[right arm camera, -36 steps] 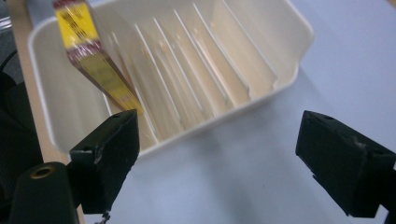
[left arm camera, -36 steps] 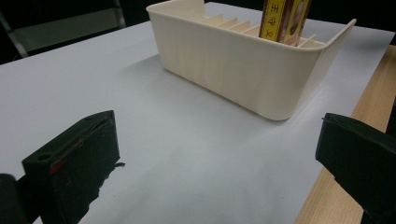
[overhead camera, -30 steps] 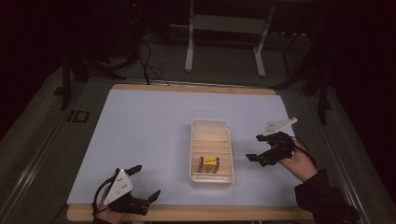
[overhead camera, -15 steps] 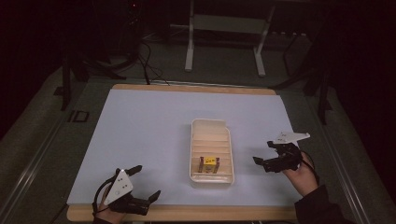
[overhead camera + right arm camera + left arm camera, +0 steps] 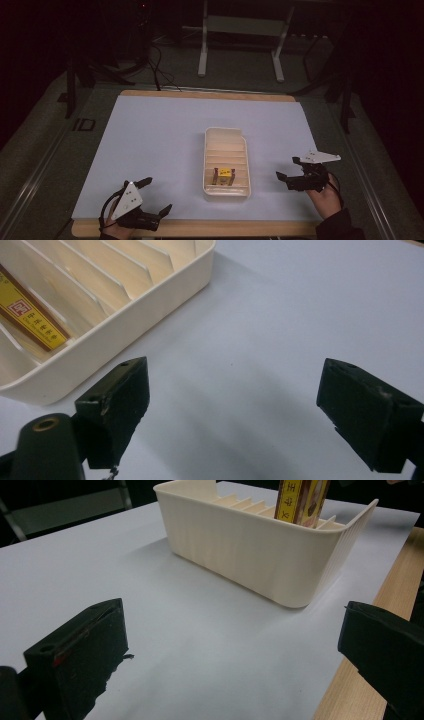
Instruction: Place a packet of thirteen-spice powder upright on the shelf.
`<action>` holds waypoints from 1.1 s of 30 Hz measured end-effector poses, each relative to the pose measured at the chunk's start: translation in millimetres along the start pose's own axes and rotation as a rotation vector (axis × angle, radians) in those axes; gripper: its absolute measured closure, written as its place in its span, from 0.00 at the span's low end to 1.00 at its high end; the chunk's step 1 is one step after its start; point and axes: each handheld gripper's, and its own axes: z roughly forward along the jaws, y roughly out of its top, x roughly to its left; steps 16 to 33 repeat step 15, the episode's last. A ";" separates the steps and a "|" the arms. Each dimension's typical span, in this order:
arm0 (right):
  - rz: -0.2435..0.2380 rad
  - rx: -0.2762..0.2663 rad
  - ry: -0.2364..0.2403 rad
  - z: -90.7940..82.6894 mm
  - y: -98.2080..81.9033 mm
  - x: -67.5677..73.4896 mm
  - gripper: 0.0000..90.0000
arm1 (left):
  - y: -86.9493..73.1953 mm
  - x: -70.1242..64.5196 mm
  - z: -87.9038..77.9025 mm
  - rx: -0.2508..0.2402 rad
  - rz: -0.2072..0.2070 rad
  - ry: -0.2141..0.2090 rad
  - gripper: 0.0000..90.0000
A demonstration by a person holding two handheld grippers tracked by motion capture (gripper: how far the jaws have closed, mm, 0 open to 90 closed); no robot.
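Observation:
A cream slotted tray (image 5: 210,150) sits mid-table on the pale sheet. A small yellow-and-brown box (image 5: 224,175) stands upright in one of its nearest slots; its printed face is plain in the right gripper view (image 5: 31,315) and it rises above the tray wall (image 5: 250,540) in the left gripper view (image 5: 300,500). My left gripper (image 5: 156,196) rests near the table's front edge, left of the tray, open and empty. My right gripper (image 5: 290,169) hovers right of the tray, open, holding nothing. Both sets of black jaws stand wide apart.
The wooden table edge (image 5: 200,228) runs along the front. White sheet (image 5: 150,130) covers the tabletop. Metal stand legs (image 5: 202,45) and cables lie on the dark floor beyond the far edge.
My right gripper has drawn back toward the front and right, away from the tray, and sits lower. The left gripper has stayed in place.

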 end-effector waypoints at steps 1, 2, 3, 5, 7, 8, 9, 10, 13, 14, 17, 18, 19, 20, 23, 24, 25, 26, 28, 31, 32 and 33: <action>0.008 -0.005 0.006 -0.2 -2.7 0.3 0.15 | 0.0 -0.1 -0.1 0.000 0.001 0.000 0.00; 0.010 0.001 0.009 0.0 -3.9 0.5 0.15 | 0.1 -0.2 -0.4 0.000 0.002 0.000 0.00; 0.005 0.011 0.006 0.8 -5.6 0.9 0.15 | 0.1 -0.3 -0.5 0.000 0.003 0.000 0.00; 0.003 0.020 0.002 1.3 -9.0 1.2 0.15 | 0.1 -0.6 -0.5 0.000 0.005 -0.001 0.00; 0.011 0.025 -0.008 1.0 -11.0 0.0 0.15 | 0.3 -0.7 -0.4 -0.001 0.006 -0.001 0.00; 0.019 0.022 -0.005 0.6 -11.2 -1.3 0.15 | 0.4 -0.9 -0.5 0.000 0.007 -0.001 0.00; 0.026 0.020 -0.002 0.4 -11.2 -2.4 0.15 | 0.5 -1.1 -0.6 0.000 0.008 -0.001 0.00; 0.026 0.012 -0.010 0.0 -11.3 -2.8 0.15 | 0.6 -1.4 -0.7 -0.001 0.010 -0.001 0.00; 0.032 0.003 -0.004 -0.8 -10.7 -3.1 0.15 | 0.5 -1.4 -0.7 0.000 0.010 -0.001 0.00; 0.027 0.005 -0.004 -0.3 -10.7 -2.9 0.15 | 0.6 -1.3 -0.6 0.000 0.010 -0.001 0.00; 0.025 0.007 0.005 0.3 -10.9 -3.0 0.16 | 0.7 -1.2 -0.3 -0.001 0.009 -0.001 0.00; 0.025 0.007 0.005 0.3 -10.9 -3.0 0.16 | 0.7 -1.2 -0.3 -0.001 0.009 -0.001 0.00; 0.025 0.007 0.005 0.3 -10.9 -3.0 0.16 | 0.7 -1.2 -0.3 -0.001 0.009 -0.001 0.00; 0.025 0.007 0.005 0.3 -10.9 -3.0 0.16 | 0.7 -1.2 -0.3 -0.001 0.009 -0.001 0.00; 0.025 0.007 0.005 0.3 -10.9 -3.0 0.16 | 0.7 -1.2 -0.3 -0.001 0.009 -0.001 0.00; 0.025 0.007 0.005 0.3 -10.9 -3.0 0.16 | 0.7 -1.2 -0.3 -0.001 0.009 -0.001 0.00; 0.025 0.007 0.005 0.3 -10.9 -3.0 0.16 | 0.7 -1.2 -0.3 -0.001 0.009 -0.001 0.00; 0.025 0.007 0.005 0.3 -10.9 -3.0 0.16 | 0.7 -1.2 -0.3 -0.001 0.009 -0.001 0.00; 0.025 0.007 0.005 0.3 -10.9 -3.0 0.16 | 0.7 -1.2 -0.3 -0.001 0.009 -0.001 0.00; 0.025 0.007 0.005 0.3 -10.9 -3.0 0.16 | 0.7 -1.2 -0.3 -0.001 0.009 -0.001 0.00; 0.025 0.007 0.005 0.3 -10.9 -3.0 0.16 | 0.7 -1.2 -0.3 -0.001 0.009 -0.001 0.00; 0.025 0.007 0.005 0.3 -10.9 -3.0 0.16 | 0.7 -1.2 -0.3 -0.001 0.009 -0.001 0.00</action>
